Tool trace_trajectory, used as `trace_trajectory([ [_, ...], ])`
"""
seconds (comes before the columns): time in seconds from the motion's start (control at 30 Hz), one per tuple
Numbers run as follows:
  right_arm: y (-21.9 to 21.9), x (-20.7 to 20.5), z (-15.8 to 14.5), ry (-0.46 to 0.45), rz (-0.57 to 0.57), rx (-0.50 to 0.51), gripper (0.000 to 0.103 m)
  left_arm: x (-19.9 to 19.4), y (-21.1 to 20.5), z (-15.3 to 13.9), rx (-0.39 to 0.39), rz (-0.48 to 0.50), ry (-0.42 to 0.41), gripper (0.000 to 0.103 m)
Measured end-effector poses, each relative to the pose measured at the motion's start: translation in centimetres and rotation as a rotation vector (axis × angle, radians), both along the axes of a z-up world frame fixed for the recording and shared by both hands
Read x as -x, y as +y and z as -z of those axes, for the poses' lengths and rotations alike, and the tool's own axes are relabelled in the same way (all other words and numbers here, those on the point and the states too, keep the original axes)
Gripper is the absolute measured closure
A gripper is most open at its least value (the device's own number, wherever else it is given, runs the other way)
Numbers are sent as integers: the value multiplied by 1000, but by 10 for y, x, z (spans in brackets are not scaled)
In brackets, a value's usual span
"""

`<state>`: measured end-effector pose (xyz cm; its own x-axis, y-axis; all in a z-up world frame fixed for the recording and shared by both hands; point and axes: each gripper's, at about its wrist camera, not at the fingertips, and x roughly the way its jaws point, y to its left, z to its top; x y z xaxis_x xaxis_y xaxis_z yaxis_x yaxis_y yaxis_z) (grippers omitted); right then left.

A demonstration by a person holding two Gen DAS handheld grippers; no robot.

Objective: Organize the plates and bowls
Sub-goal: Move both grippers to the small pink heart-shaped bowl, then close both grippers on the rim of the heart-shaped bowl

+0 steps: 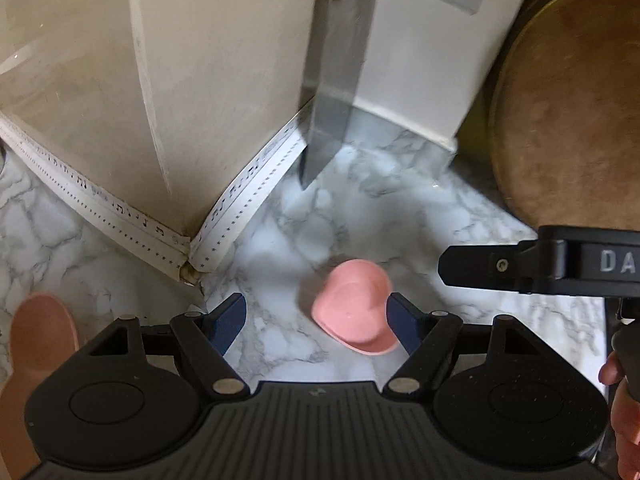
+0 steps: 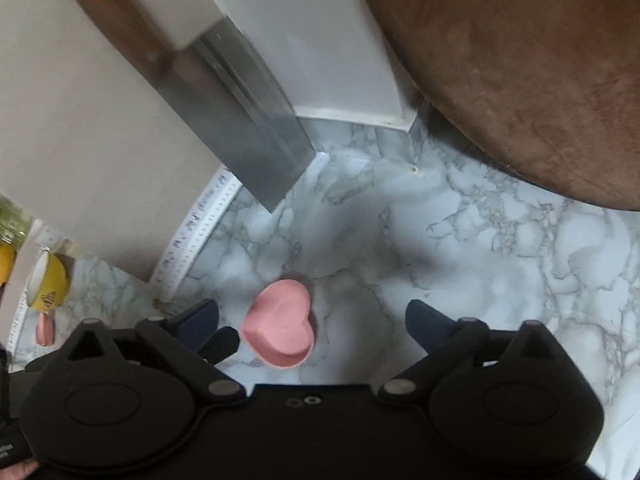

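marble counter (image 1: 460, 216) runs into a wall corner w/ a big knife (image 2: 256, 132) hanging over it. the pink heart bowl (image 1: 354, 308) sits on the counter, its rim right by one finger of the left tongs (image 1: 316, 322). both left & right tongs (image 2: 312, 328) are spread wide, holding nothing. a bad squeeze could flip the bowl, or a high lift could bump the knife.

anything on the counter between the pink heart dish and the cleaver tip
Nothing: in both wrist views only bare marble counter lies between the heart dish and the cleaver tip. In the right view the stretch is shadowed but empty.
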<state>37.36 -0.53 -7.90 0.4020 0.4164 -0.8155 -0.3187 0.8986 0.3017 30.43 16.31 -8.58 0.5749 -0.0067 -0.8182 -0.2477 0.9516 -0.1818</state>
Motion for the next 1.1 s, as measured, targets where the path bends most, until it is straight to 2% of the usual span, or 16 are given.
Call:
trace_trajectory([
  [0.03,1,-3,4,10,-2,6,9,-2,0,2,2,-6,8,26],
  [0.1,4,-9,12,26,-9,19,19,-6,1,6,5,-11,12,27],
  [0.37,8,-24,33,79,-16,17,23,-18,1,16,-22,-19,15,27],
  [0.43,8,-27,38,92,-21,23,28,-21,-1,18,-19,-11,28,38],
  [0.57,10,-31,45,99,-34,27,48,-28,-3,27,7,-16,63,50],
  [0.63,12,-31,47,93,-45,35,52,-30,-4,31,21,-16,79,60],
  [0.7,16,-32,50,97,-60,38,65,-32,-2,36,49,-30,91,65],
  [0.8,21,-32,53,108,-68,36,70,-34,2,43,91,-44,109,74],
  [0.87,23,-32,54,115,-75,29,76,-33,1,46,101,-46,114,76],
  [0.93,25,-31,55,116,-79,29,79,-33,0,47,116,-43,113,83],
  [1.07,25,-30,57,120,-83,22,83,-31,-1,48,125,-31,109,87],
  [1.1,26,-30,58,120,-85,26,88,-31,-2,48,122,-26,108,89],
])
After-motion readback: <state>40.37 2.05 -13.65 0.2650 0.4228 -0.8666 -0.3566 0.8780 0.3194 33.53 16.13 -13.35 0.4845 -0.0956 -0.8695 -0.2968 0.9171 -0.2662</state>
